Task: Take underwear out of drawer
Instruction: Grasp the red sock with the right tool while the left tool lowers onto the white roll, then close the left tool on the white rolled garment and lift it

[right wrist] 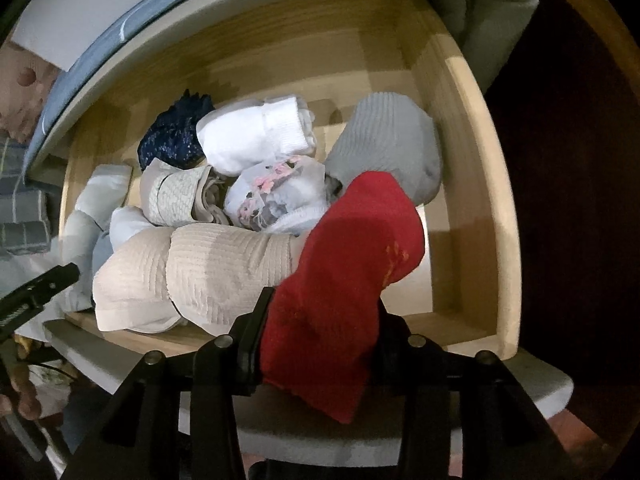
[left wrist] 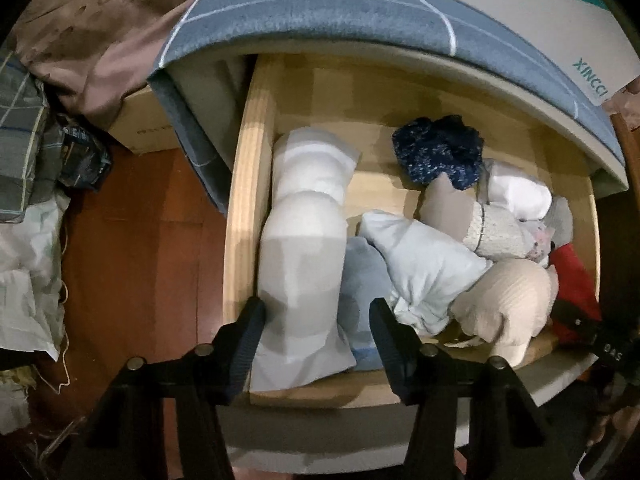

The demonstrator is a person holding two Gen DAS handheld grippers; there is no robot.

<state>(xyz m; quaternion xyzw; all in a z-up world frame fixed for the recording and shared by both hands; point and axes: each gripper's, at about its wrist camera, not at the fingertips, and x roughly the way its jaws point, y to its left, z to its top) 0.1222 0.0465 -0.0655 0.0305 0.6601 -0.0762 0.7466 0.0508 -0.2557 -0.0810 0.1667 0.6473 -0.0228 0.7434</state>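
Drawer crowded with rolled garments, left claw wide astride white roll, right claw gripping red garment

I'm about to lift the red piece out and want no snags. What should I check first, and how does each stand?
1. Right gripper clamped on the red garment: ok.
2. Drawer pulled open enough: ok.
3. Red garment free of the beige roll: cannot tell, they touch.
4. Left gripper clear of the lift path: ok, open around the white roll.
5. Grip is deep enough: cannot tell.
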